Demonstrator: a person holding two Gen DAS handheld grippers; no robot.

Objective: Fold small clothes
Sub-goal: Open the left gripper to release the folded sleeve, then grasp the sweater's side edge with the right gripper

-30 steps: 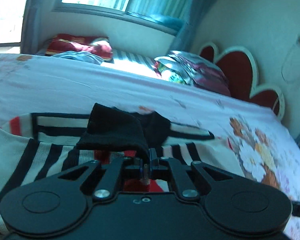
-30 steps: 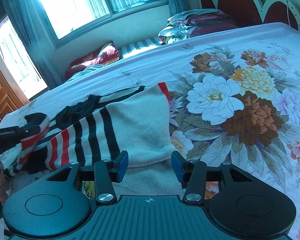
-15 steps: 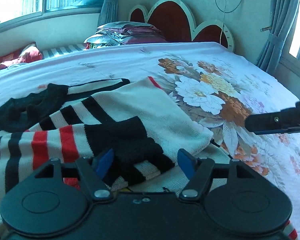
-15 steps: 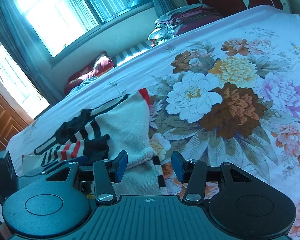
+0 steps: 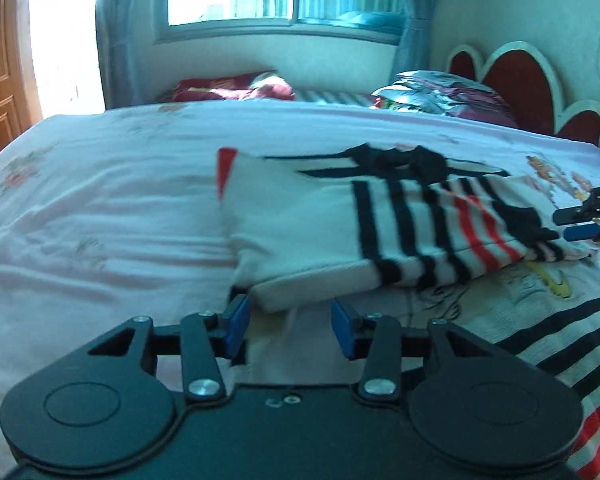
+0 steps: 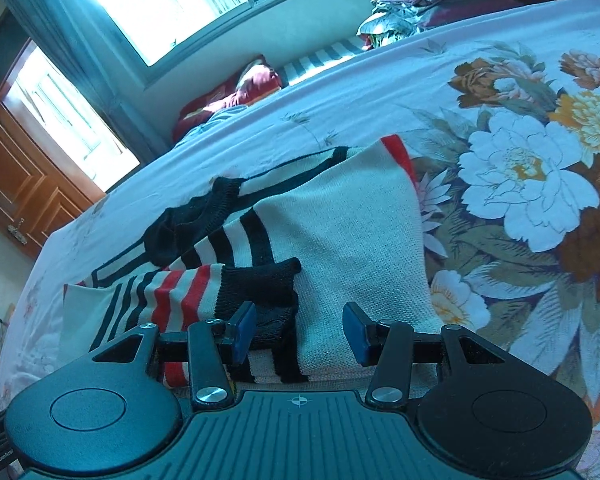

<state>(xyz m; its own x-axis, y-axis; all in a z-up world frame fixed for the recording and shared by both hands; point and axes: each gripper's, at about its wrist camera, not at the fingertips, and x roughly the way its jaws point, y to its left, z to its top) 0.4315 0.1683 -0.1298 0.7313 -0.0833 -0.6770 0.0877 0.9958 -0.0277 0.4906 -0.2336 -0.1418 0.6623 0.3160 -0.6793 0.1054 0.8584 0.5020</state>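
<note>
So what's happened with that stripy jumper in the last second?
The left gripper let go of the black cuff. The sleeve now lies folded across the sweater, and the jaws, after opening, have just been closing again on nothing. The right gripper stayed open, and the bed is unchanged.

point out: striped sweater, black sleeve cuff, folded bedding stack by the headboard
striped sweater (image 6: pixel 352 216), right wrist view, plain cream panel
black sleeve cuff (image 6: pixel 260 284), right wrist view, ribbed knit end
folded bedding stack (image 5: pixel 452 94), left wrist view, top layers
</note>
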